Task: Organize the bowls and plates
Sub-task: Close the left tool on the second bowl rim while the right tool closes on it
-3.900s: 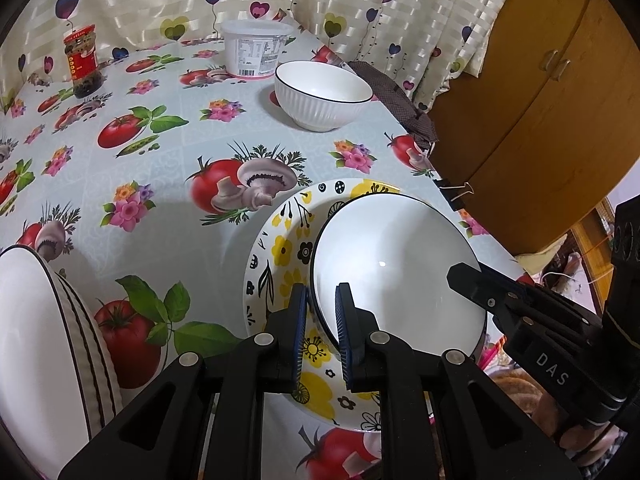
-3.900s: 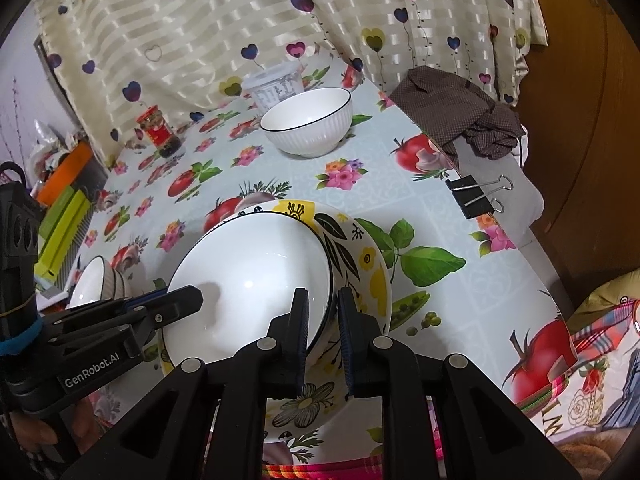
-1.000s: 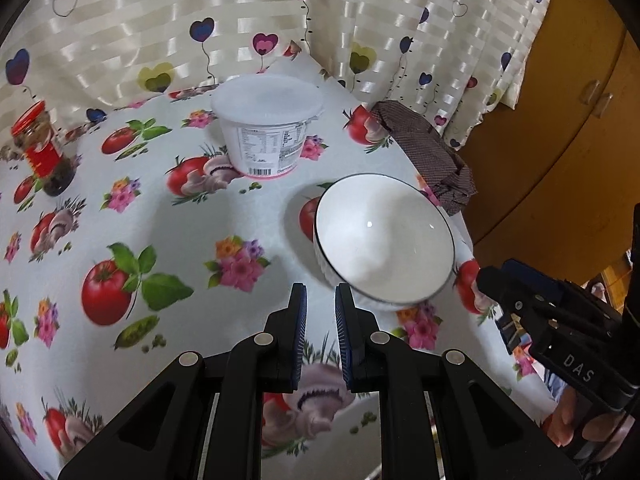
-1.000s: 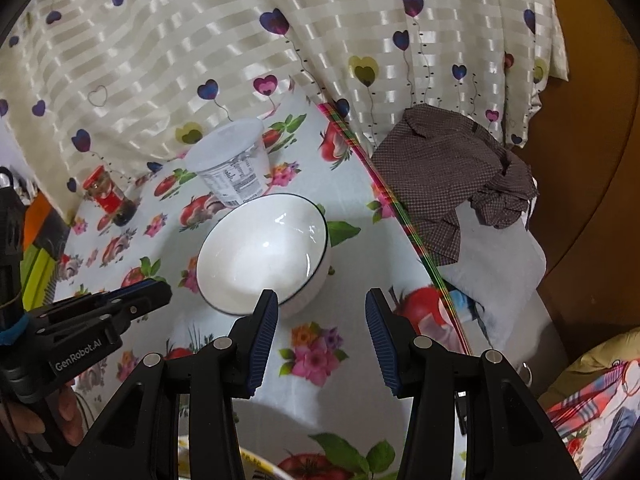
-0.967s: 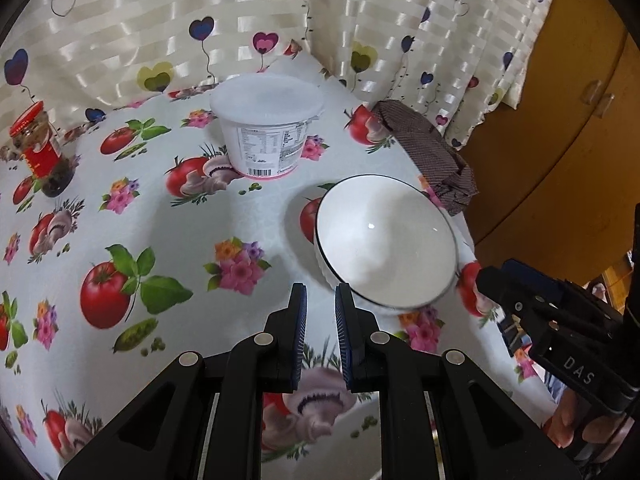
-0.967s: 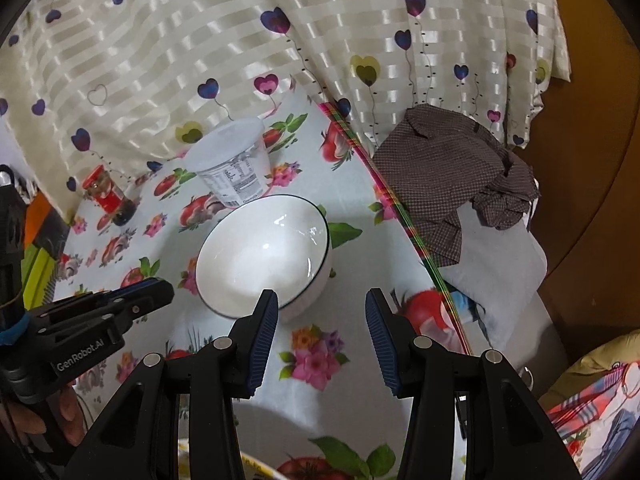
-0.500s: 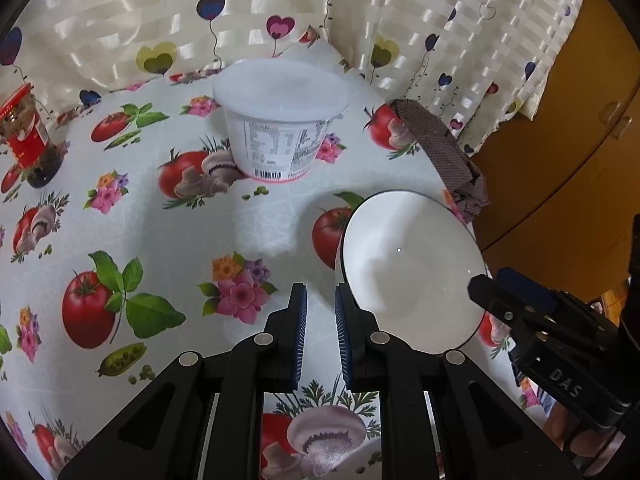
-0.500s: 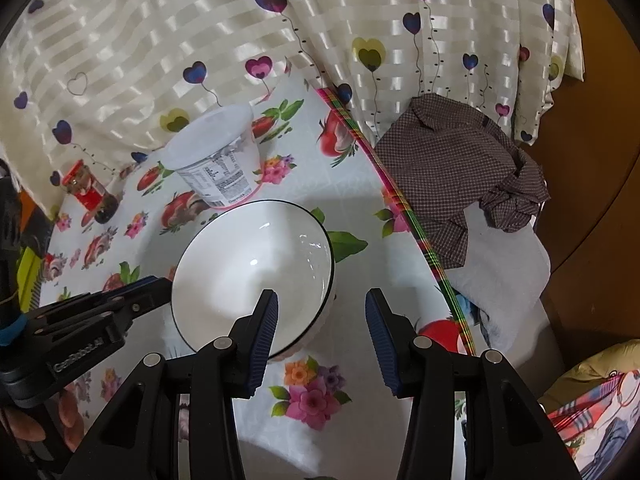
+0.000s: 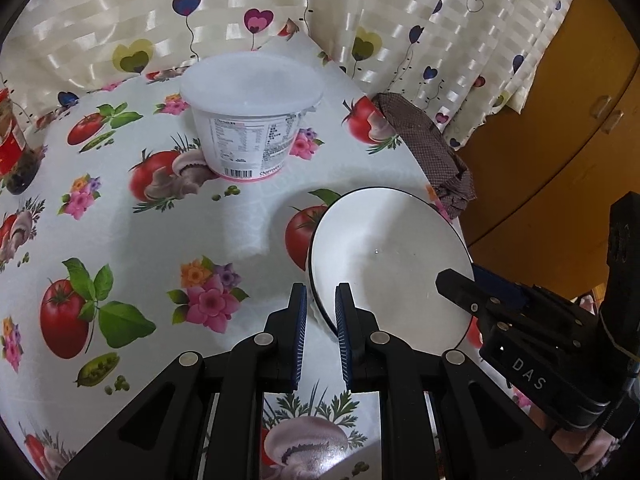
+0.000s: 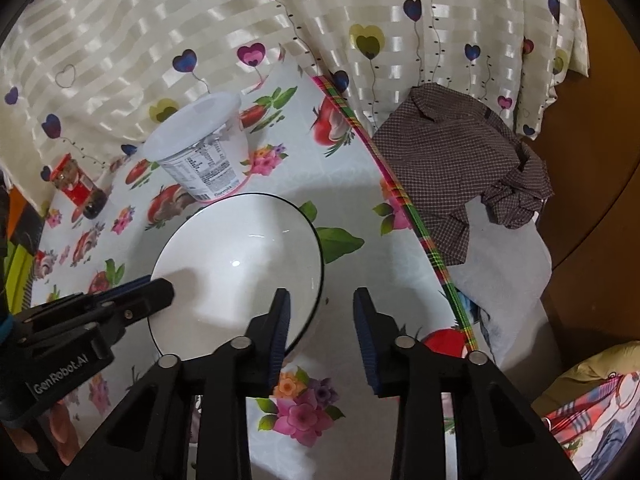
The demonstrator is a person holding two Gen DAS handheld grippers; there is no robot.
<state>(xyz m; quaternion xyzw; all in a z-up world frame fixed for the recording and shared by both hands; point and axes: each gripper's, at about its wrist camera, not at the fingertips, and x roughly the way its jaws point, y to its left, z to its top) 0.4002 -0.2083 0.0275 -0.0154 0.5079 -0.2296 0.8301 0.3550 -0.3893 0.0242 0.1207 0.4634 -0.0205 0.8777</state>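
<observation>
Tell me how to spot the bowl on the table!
Find the table with the tomato-and-flower cloth, then the big white lidded tub near the curtain. Just in front of it, towards the table's edge, sits the bowl: open, shiny plain white inside, with a thin black rim.

I'm getting even, soft indoor light, both views sharp. Small glare dots on the bowl (image 9: 384, 256), sheen on curtain (image 10: 240, 20) stripes. Soft shadows under grippers. Heavy fisheye bend, black vignette at corners.
</observation>
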